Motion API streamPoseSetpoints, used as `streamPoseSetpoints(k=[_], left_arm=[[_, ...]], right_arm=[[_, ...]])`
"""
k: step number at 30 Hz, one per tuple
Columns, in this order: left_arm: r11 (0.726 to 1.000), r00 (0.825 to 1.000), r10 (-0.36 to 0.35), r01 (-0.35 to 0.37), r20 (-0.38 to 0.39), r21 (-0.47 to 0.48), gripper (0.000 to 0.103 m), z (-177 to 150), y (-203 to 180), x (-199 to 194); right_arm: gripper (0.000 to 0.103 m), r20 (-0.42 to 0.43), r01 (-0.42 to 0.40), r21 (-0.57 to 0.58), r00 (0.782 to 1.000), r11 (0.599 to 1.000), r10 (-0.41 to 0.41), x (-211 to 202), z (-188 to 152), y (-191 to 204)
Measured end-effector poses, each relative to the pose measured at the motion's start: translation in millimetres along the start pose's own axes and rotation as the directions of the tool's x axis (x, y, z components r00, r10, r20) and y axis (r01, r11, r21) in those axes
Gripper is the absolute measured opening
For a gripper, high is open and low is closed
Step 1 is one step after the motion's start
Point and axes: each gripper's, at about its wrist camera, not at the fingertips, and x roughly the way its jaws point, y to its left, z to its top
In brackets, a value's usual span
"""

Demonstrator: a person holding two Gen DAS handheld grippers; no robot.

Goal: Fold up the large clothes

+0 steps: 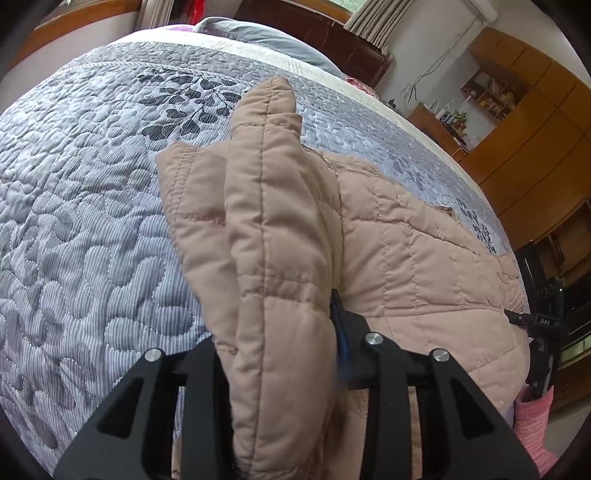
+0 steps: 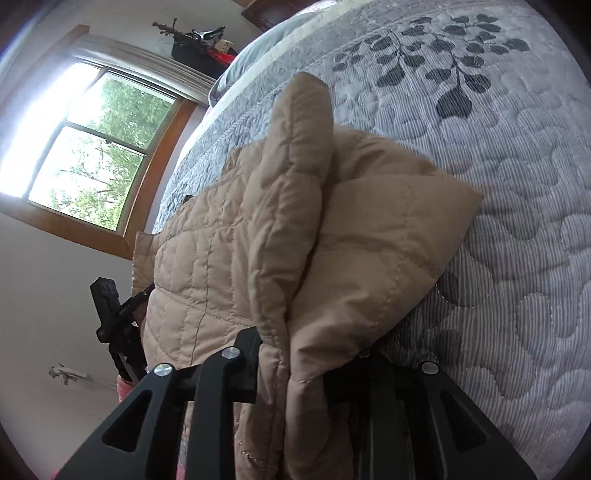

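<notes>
A beige quilted jacket point(image 1: 424, 240) lies across the near edge of a bed covered by a grey leaf-pattern quilt point(image 1: 92, 221). My left gripper point(image 1: 277, 321) is shut on a thick bunched fold of the jacket that stands up between its fingers; the left finger is hidden behind the fabric. In the right wrist view the jacket point(image 2: 192, 266) is bunched the same way, and my right gripper point(image 2: 303, 350) is shut on a fold at its right end over the quilt point(image 2: 498, 184). Each view shows the other gripper at the jacket's far end, the right gripper point(image 1: 535, 321) and the left gripper point(image 2: 110, 314).
A grey pillow point(image 1: 258, 35) sits at the head of the bed. Wooden cabinets point(image 1: 524, 129) line the wall to the right, and a window point(image 2: 92, 147) is on the opposite side. Pink knitted cloth point(image 1: 532, 417) shows by the bed's near edge.
</notes>
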Motion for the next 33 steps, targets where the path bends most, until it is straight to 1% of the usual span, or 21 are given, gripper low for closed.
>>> streamPoseSetpoints(k=[3, 4, 6, 7, 8, 9, 10, 11, 12, 13, 14, 15, 18, 20, 21, 23, 25, 26, 28, 30, 33], left_arm=[[1.000, 1.000, 0.011, -0.011, -0.007, -0.024, 0.037, 3.5, -2.8, -10.4], [0.999, 1.000, 0.016, -0.017, -0.006, -0.032, 0.037, 2.1, -6.5, -17.5], [0.999, 0.999, 0.030, -0.030, 0.020, -0.039, 0.037, -0.5, -7.6, -37.1], [0.998, 0.998, 0.058, -0.057, 0.033, -0.033, 0.037, -2.9, -8.1, -49.3], [0.996, 0.995, 0.091, -0.090, 0.046, -0.027, 0.037, -5.4, -9.0, -60.0], [0.993, 0.992, 0.115, -0.114, 0.059, -0.021, 0.037, -7.5, -10.9, -67.4], [0.988, 0.985, 0.157, -0.157, 0.075, -0.008, 0.037, -10.8, -14.9, -77.1], [0.980, 0.976, 0.198, -0.199, 0.092, 0.007, 0.035, -14.2, -20.9, -85.4], [0.972, 0.967, 0.230, -0.234, 0.113, 0.021, 0.035, -17.3, -27.2, -92.8], [0.963, 0.956, 0.258, -0.266, 0.141, 0.046, 0.035, -20.5, -37.8, -100.7], [0.958, 0.951, 0.263, -0.277, 0.163, 0.069, 0.035, -23.5, -48.4, -106.4], [0.958, 0.950, 0.253, -0.272, 0.182, 0.093, 0.035, -25.7, -60.1, -110.6], [0.960, 0.959, 0.203, -0.235, 0.199, 0.151, 0.036, -31.7, -85.2, -114.0], [0.960, 0.968, 0.182, -0.213, 0.174, 0.181, 0.037, -33.7, -96.1, -101.4], [0.959, 0.970, 0.182, -0.211, 0.160, 0.187, 0.037, -35.3, -97.4, -94.4], [0.959, 0.975, 0.195, -0.212, 0.103, 0.187, 0.037, -37.3, -93.4, -70.2], [0.961, 0.978, 0.202, -0.209, 0.058, 0.180, 0.037, -41.4, -85.9, -50.9], [0.962, 0.978, 0.205, -0.210, 0.047, 0.176, 0.036, -42.3, -80.8, -42.8], [0.970, 0.983, 0.178, -0.182, 0.040, 0.162, 0.036, -43.4, -72.1, -34.1], [0.976, 0.985, 0.164, -0.169, 0.043, 0.140, 0.036, -43.1, -68.2, -33.7], [0.972, 0.982, 0.185, -0.190, 0.045, 0.139, 0.037, -44.1, -69.6, -38.7]], right_arm=[[0.033, 0.004, 0.013, -0.001, 1.000, 1.000, -0.013, -7.1, 0.4, -2.1], [0.039, 0.011, 0.041, -0.008, 0.999, 0.999, -0.041, -12.7, -0.8, -0.8], [0.043, 0.041, 0.142, -0.040, 0.989, 0.989, -0.140, -28.6, -7.7, 7.5], [0.043, 0.063, 0.188, -0.056, 0.981, 0.981, -0.185, -36.8, -12.3, 12.7], [0.043, 0.093, 0.245, -0.073, 0.967, 0.967, -0.238, -50.1, -17.5, 19.5], [0.043, 0.112, 0.277, -0.084, 0.957, 0.957, -0.267, -58.1, -21.6, 24.9], [0.043, 0.134, 0.309, -0.102, 0.946, 0.946, -0.294, -65.9, -23.8, 30.6], [0.043, 0.166, 0.356, -0.133, 0.928, 0.925, -0.334, -75.8, -30.0, 42.5], [0.043, 0.181, 0.381, -0.155, 0.918, 0.911, -0.353, -79.4, -34.5, 53.1], [0.043, 0.188, 0.395, -0.182, 0.913, 0.900, -0.363, -81.8, -40.8, 65.4], [0.043, 0.184, 0.389, -0.222, 0.917, 0.894, -0.353, -82.5, -47.0, 78.2], [0.043, 0.177, 0.379, -0.242, 0.922, 0.893, -0.343, -79.8, -51.7, 85.2], [0.042, 0.153, 0.373, -0.306, 0.927, 0.876, -0.341, -64.4, -62.2, 108.4], [0.042, 0.138, 0.372, -0.335, 0.928, 0.866, -0.346, -51.2, -64.9, 114.9], [0.042, 0.134, 0.375, -0.335, 0.927, 0.865, -0.350, -46.7, -66.2, 115.3], [0.042, 0.120, 0.384, -0.322, 0.923, 0.865, -0.365, -38.2, -65.6, 107.9], [0.037, 0.109, 0.416, -0.305, 0.909, 0.857, -0.403, -25.7, -63.5, 95.6], [0.036, 0.088, 0.411, -0.292, 0.911, 0.863, -0.404, -17.9, -62.1, 85.8], [0.035, 0.061, 0.392, -0.273, 0.919, 0.879, -0.391, -6.8, -61.2, 72.6], [0.035, 0.065, 0.387, -0.277, 0.921, 0.880, -0.384, -4.3, -62.9, 69.2], [0.035, 0.071, 0.387, -0.269, 0.921, 0.882, -0.383, -10.5, -63.5, 72.9]])
